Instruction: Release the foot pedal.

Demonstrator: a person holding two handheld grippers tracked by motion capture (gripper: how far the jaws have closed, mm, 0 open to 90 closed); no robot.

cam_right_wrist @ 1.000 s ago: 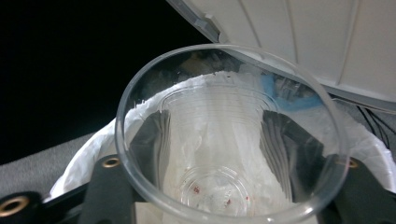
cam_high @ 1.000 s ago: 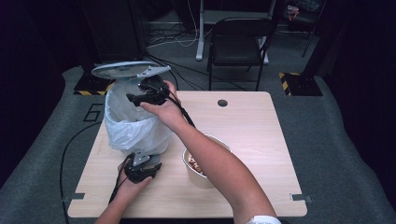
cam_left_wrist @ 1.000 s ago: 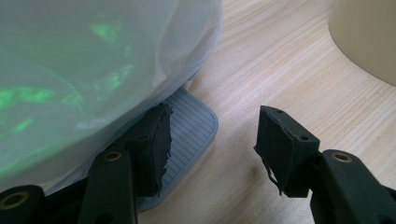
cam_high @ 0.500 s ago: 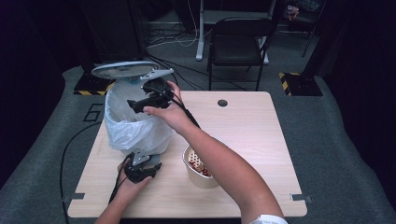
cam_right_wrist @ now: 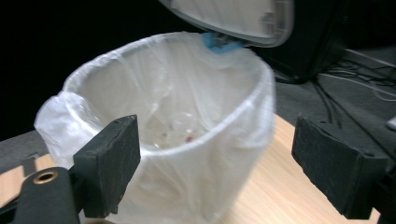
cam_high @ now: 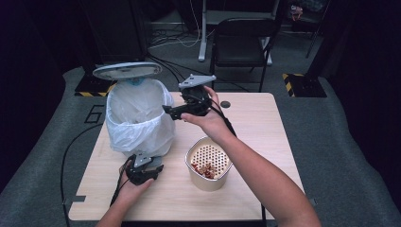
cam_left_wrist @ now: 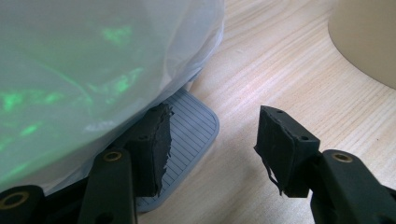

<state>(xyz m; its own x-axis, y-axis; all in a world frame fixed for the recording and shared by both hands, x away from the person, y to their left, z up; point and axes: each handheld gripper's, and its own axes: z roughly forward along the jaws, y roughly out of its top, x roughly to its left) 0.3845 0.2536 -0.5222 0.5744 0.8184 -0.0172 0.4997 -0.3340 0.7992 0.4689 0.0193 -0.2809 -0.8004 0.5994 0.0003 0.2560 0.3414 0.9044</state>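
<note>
Light wooden desk carries a white-bagged pedal bin, lid up, at 10 o'clock, and a beige perforated cup mid-desk. Right tongs hover spread beside the bin's rim; left tongs gape over its grey pedal.

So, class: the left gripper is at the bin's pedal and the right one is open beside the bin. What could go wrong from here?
1. The left gripper rests at the grey ribbed foot pedal; if it slips off, the raised grey lid could drop.
2. The loose white plastic bin liner hangs by the pedal and might snag a jaw.
3. The right gripper hangs near the beige perforated bowl of red scraps; the forearm could tip it.
</note>
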